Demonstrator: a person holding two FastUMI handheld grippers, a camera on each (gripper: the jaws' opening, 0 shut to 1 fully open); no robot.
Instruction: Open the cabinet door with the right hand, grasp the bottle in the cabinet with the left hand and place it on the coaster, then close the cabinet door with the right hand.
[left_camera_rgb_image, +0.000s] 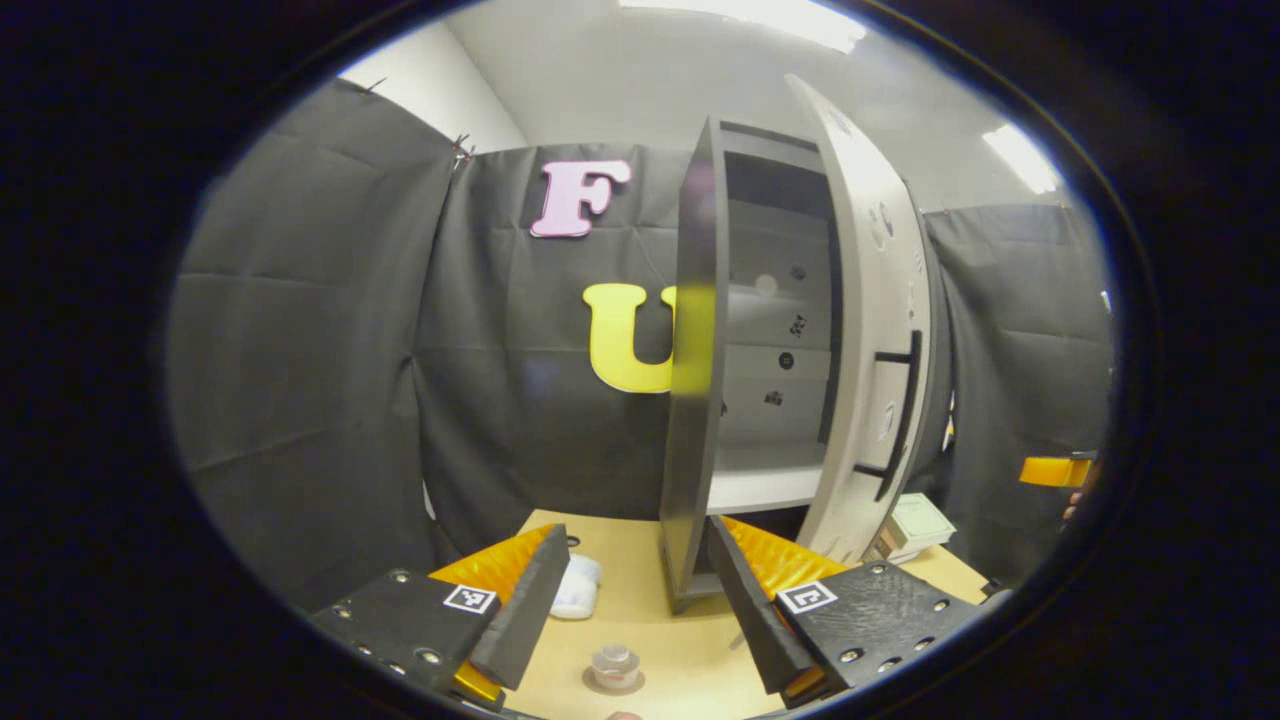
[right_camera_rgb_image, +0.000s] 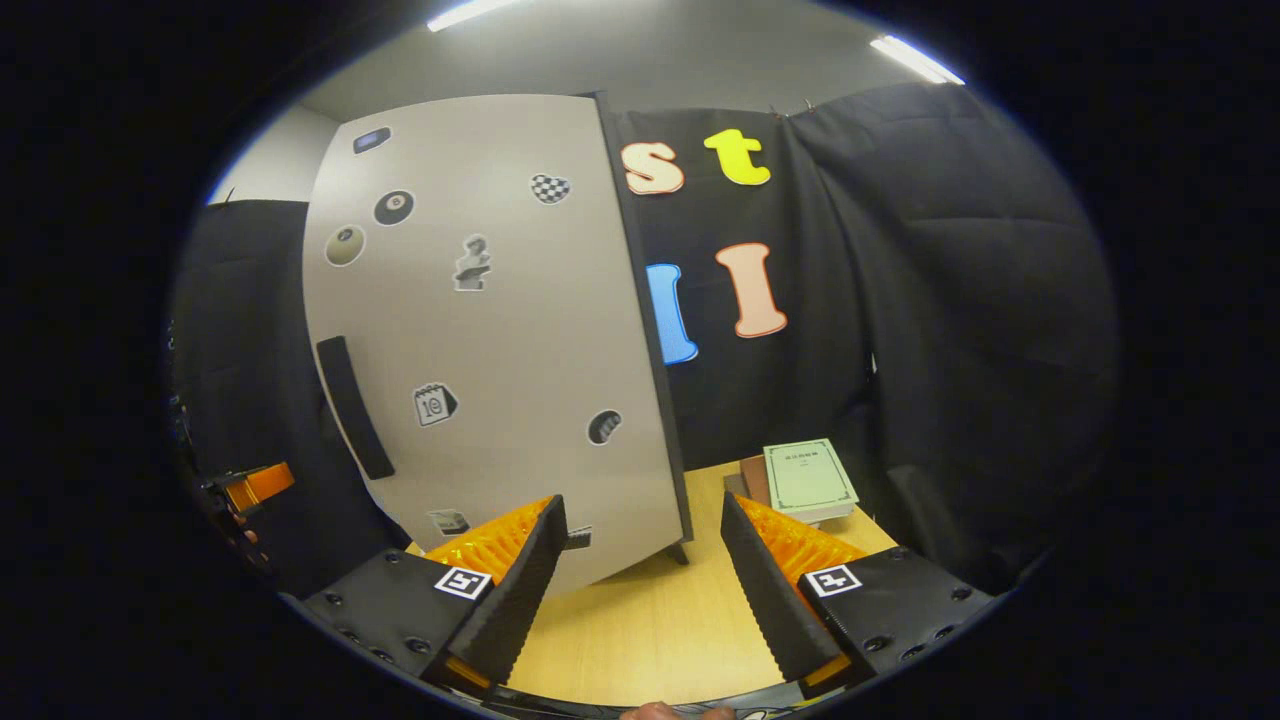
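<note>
Door-closing step is pending: bottle (left_camera_rgb_image: 614, 665) is sitting on coaster (left_camera_rgb_image: 590, 683); left gripper (left_camera_rgb_image: 640, 620) and right gripper (right_camera_rgb_image: 640, 590) both released, holding nothing; next, push cabinet door (right_camera_rgb_image: 500, 320) shut.

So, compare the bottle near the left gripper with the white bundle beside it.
The bottle is clear, rigid and upright on a round coaster; the white bundle is opaque, soft and crumpled, directly on the table. The bottle lies nearer the camera, the bundle nearer the wall. Both are small.

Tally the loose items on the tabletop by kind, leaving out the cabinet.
Bottle on coaster: 1
Coaster: 1
White cloth bundle: 1
Book stack: 1
Total: 4
</note>
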